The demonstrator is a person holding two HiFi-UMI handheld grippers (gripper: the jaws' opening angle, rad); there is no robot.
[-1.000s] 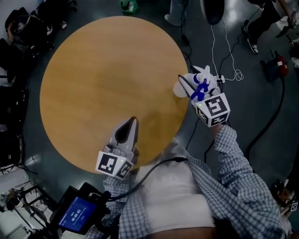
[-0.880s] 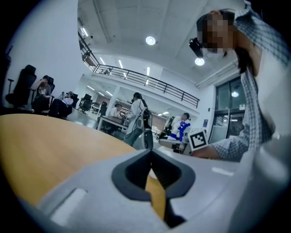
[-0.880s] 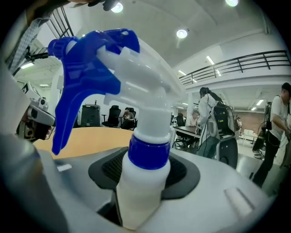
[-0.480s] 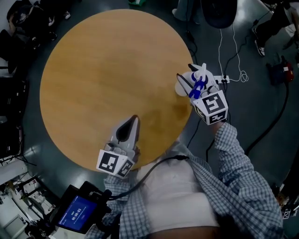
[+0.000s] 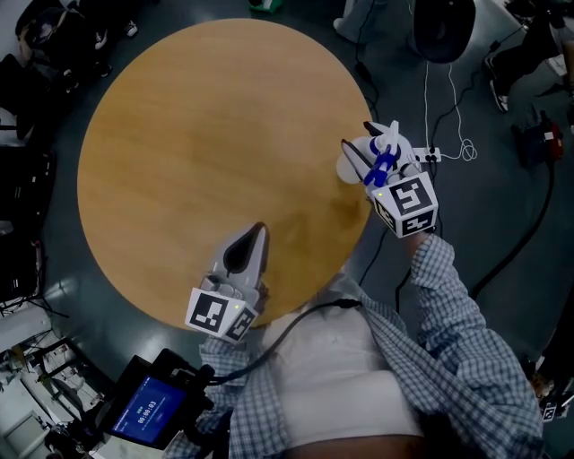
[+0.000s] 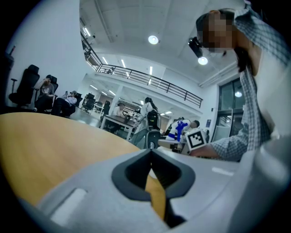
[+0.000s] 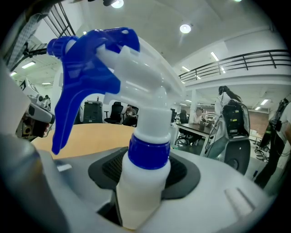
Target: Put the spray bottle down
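A white spray bottle (image 5: pixel 352 164) with a blue trigger (image 5: pixel 381 166) stands upright in my right gripper (image 5: pixel 363 158), which is shut on its body at the round wooden table's (image 5: pixel 206 152) right edge. In the right gripper view the bottle (image 7: pixel 144 191) fills the space between the pads, under its blue collar (image 7: pixel 148 152) and trigger (image 7: pixel 86 73). Whether its base touches the tabletop is hidden. My left gripper (image 5: pixel 257 229) hovers over the table's near edge with its jaws together and nothing held. Its tips (image 6: pixel 151 152) meet in the left gripper view.
White and black cables (image 5: pixel 448 108) lie on the dark floor right of the table. A chair base (image 5: pixel 441 27) stands at the far right. A device with a lit blue screen (image 5: pixel 146 412) hangs near the person's waist. Dark equipment (image 5: pixel 22 224) lines the left side.
The right gripper with the bottle has shifted slightly toward the table. The left gripper has stayed in place.
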